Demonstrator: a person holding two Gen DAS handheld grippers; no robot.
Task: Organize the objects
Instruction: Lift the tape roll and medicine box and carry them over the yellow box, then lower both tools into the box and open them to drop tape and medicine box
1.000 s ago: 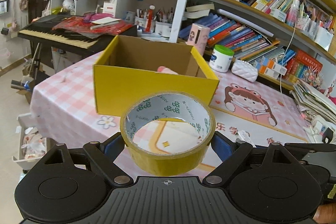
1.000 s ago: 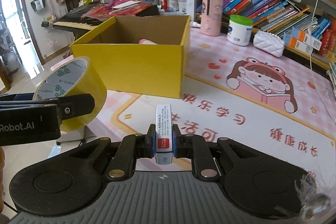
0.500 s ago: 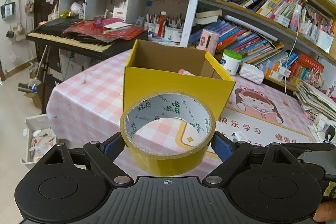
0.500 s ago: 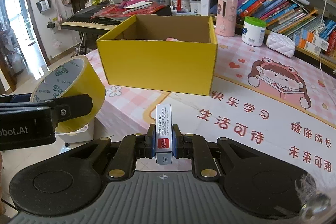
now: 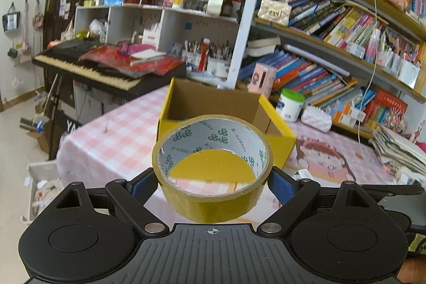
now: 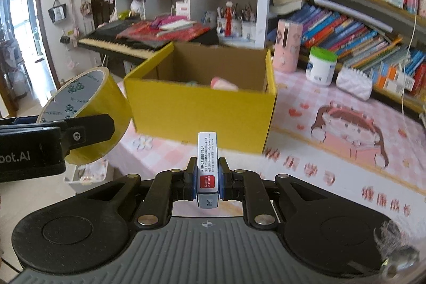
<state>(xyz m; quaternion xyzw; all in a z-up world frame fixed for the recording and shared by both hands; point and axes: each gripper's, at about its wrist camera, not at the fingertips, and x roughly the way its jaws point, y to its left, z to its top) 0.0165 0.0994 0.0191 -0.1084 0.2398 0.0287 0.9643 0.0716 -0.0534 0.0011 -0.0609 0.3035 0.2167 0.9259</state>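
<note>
Near the open yellow cardboard box [image 6: 202,111] on the pink checked counter [image 5: 119,140], a yellow tape roll [image 5: 213,167] is clamped by the left tongs [image 5: 213,177]; a slim blue-and-white box [image 6: 207,167] is pinched by the right tongs [image 6: 207,177].

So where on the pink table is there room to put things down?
Bare checked cloth lies left of the yellow box, and the cartoon mat right of it is open. It is crowded by the bookshelf: pink tin, white jar, white pouch.
</note>
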